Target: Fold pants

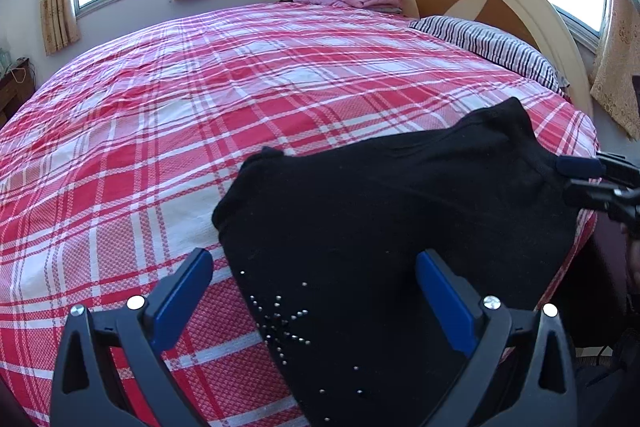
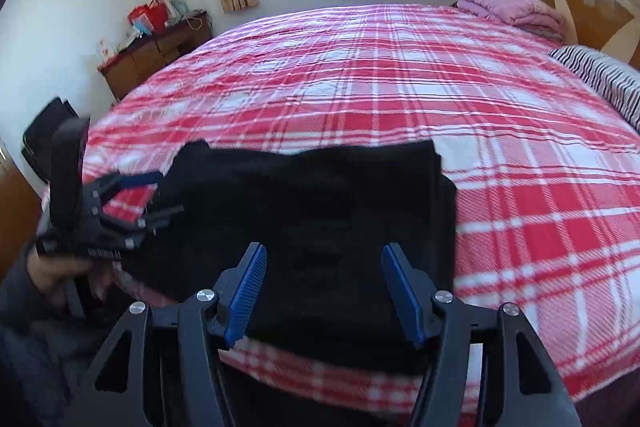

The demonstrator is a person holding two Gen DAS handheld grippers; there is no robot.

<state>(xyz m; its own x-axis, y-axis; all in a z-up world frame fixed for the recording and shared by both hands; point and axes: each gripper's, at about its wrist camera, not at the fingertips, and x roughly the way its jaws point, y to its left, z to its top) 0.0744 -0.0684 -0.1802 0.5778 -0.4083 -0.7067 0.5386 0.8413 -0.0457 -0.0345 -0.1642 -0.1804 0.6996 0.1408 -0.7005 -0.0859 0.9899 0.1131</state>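
Both grippers, left gripper [image 1: 314, 291] and right gripper [image 2: 324, 287], gape over seemingly folded pants [image 2: 320, 199].

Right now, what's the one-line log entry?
task: fold pants | black pants folded on bed | left gripper open | right gripper open, above pants

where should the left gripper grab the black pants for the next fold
Probably the near edge of the black pants, by the rhinestone star, coming in low from the bed's near side. The left gripper is open above that edge, and the cloth lies flat there.
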